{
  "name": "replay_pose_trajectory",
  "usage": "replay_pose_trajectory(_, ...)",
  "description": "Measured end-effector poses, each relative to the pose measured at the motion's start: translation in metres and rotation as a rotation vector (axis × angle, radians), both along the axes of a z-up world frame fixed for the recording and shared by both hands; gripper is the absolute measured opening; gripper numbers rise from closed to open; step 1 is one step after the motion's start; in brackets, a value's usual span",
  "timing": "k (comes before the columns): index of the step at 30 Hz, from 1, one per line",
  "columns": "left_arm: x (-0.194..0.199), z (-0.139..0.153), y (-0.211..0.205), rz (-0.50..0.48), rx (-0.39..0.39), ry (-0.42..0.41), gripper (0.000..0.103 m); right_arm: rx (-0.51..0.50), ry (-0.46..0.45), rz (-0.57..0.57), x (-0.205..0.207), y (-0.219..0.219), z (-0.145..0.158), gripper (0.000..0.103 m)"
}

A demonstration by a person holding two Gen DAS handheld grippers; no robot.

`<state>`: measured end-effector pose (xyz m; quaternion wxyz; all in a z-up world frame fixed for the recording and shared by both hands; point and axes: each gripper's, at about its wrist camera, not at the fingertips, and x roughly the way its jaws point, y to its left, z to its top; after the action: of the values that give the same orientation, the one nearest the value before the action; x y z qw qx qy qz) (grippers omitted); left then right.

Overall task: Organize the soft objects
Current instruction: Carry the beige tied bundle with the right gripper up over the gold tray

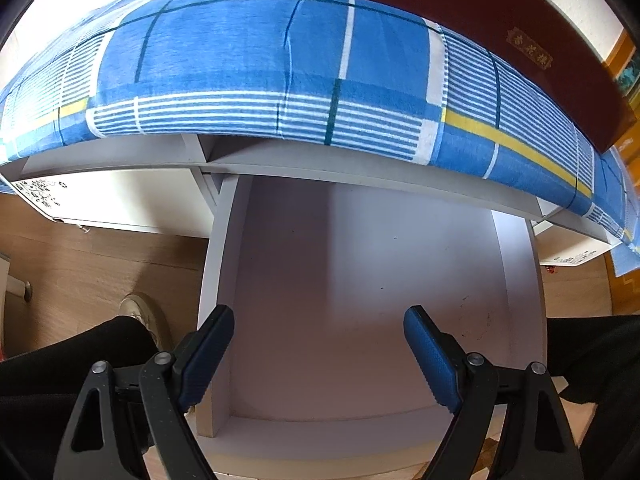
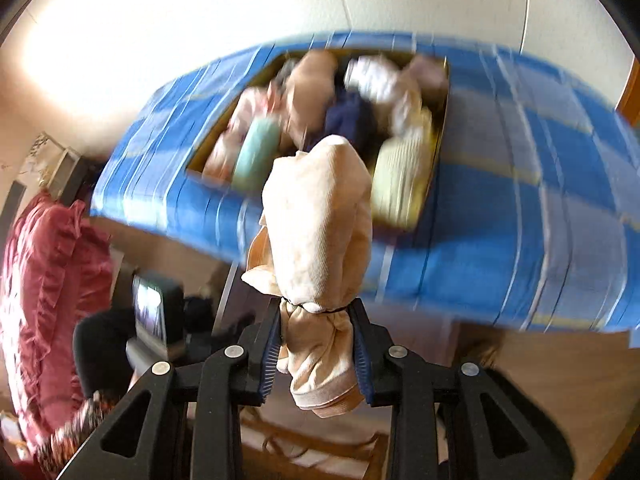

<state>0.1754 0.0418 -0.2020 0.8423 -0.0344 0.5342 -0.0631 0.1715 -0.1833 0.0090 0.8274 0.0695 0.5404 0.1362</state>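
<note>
In the right wrist view my right gripper (image 2: 316, 312) is shut on a cream rolled sock bundle (image 2: 320, 224), pinched at its tied neck and held in the air in front of the bed. Behind it, on the blue plaid bedspread (image 2: 520, 216), lies a box (image 2: 440, 128) packed with several rolled soft items, among them a mint green roll (image 2: 256, 152), a dark navy one (image 2: 350, 120) and a pale yellow one (image 2: 400, 176). The left wrist view shows my left gripper (image 1: 318, 340) open and empty above a bare white drawer (image 1: 360, 288) pulled out from under the bed.
A dark red box lid (image 1: 480, 28) rests on the bedspread (image 1: 248, 60) at the upper right. A person's dark trouser legs (image 1: 60, 364) and a shoe (image 1: 144, 312) flank the drawer on wooden floor. A pink ruffled cloth (image 2: 48, 288) and a small screen (image 2: 150, 312) sit left.
</note>
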Motion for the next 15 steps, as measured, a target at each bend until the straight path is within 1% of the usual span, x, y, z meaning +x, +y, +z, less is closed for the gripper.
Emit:
replay_pose_trajectory(3,0.0,0.001,0.0,-0.002,-0.004,-0.004,0.087,-0.016,-0.013,-0.036,0.025,0.0,0.009,0.032)
replay_pose_trajectory(7,-0.003,0.003,-0.003,-0.006,-0.008,-0.01,0.087,-0.044,-0.016,-0.096,0.062,0.002,0.009,0.032)
replay_pose_trajectory(10,-0.004,0.005,-0.004,-0.012,-0.014,-0.013,0.087,-0.027,0.001,-0.149,0.083,0.001,0.002,0.032)
replay_pose_trajectory(15,-0.006,0.008,-0.003,-0.007,-0.021,-0.014,0.088,-0.043,0.04,-0.212,0.111,0.005,-0.013,0.032)
